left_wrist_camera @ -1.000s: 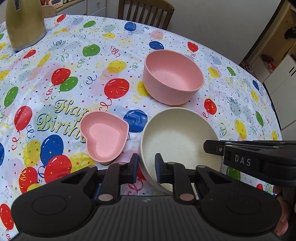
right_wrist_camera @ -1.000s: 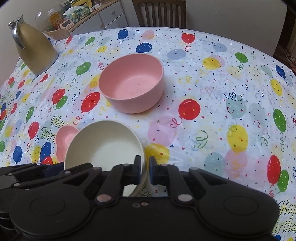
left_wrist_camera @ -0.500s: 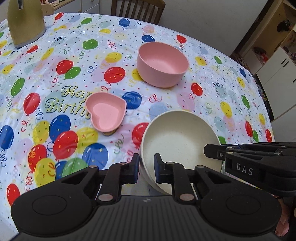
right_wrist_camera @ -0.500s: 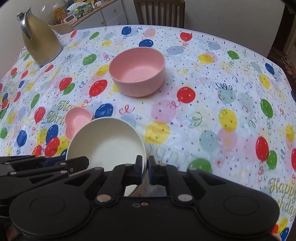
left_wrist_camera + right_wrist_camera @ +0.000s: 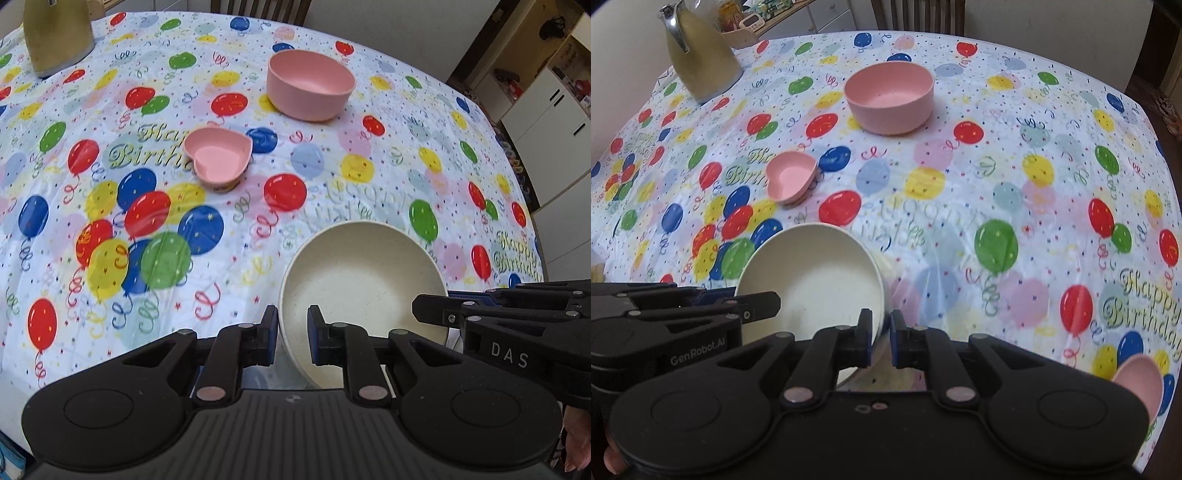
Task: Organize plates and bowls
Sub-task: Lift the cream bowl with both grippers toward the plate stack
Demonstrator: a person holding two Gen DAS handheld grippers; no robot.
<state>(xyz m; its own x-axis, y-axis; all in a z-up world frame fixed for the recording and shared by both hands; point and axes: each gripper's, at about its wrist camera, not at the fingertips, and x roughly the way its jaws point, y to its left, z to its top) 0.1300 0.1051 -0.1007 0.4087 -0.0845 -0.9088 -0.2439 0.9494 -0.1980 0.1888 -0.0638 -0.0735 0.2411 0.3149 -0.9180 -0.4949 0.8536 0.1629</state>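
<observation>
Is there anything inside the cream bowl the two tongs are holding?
Nothing shows inside the cream bowl: its visible inner surface is bare. The left tongs and right tongs, clamped on opposite sides of the rim, cover the near part of the inside.

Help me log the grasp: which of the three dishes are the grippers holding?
The cream bowl: the left gripper and right gripper each clamp its rim. The round pink bowl and the heart-shaped pink dish sit untouched on the tablecloth.
</observation>
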